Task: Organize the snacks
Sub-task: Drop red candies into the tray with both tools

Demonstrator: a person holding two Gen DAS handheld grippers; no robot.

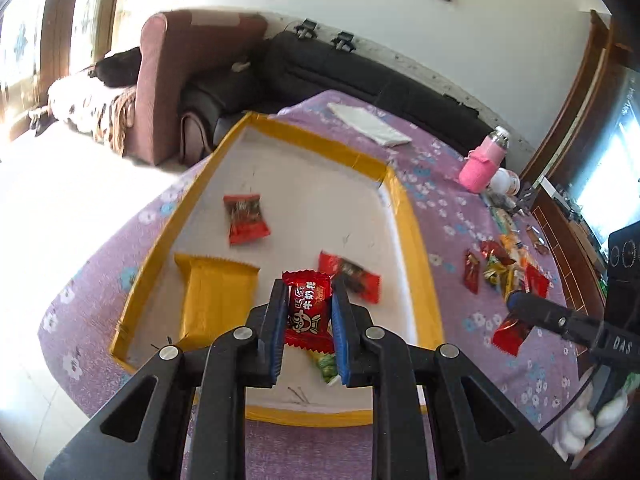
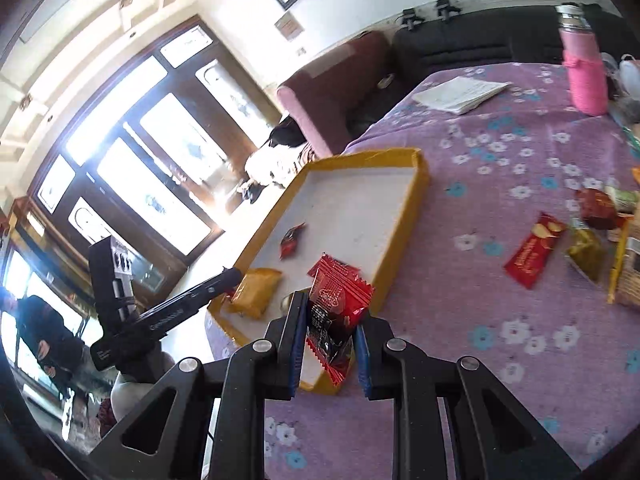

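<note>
My left gripper (image 1: pixel 309 286) is shut on a red candy packet (image 1: pixel 308 312) and holds it over the near part of a white tray with a yellow rim (image 1: pixel 412 232). Inside the tray lie a yellow packet (image 1: pixel 216 296), two red-and-dark packets (image 1: pixel 246 220) (image 1: pixel 352 280) and a green one (image 1: pixel 328 366). My right gripper (image 2: pixel 330 312) is shut on a red-and-black packet (image 2: pixel 340 300), above the tray's near corner (image 2: pixel 320 386). In the left wrist view the right gripper (image 1: pixel 516 304) hangs to the right of the tray. The right wrist view shows the left gripper (image 2: pixel 234 276) over the yellow packet (image 2: pixel 256 292).
A pile of loose snacks (image 1: pixel 504 264) lies on the purple floral cloth (image 2: pixel 480 360) to the right of the tray. A pink bottle (image 1: pixel 482 164) and white papers (image 1: pixel 368 122) sit at the far side. A black sofa (image 1: pixel 360 68) stands behind the table.
</note>
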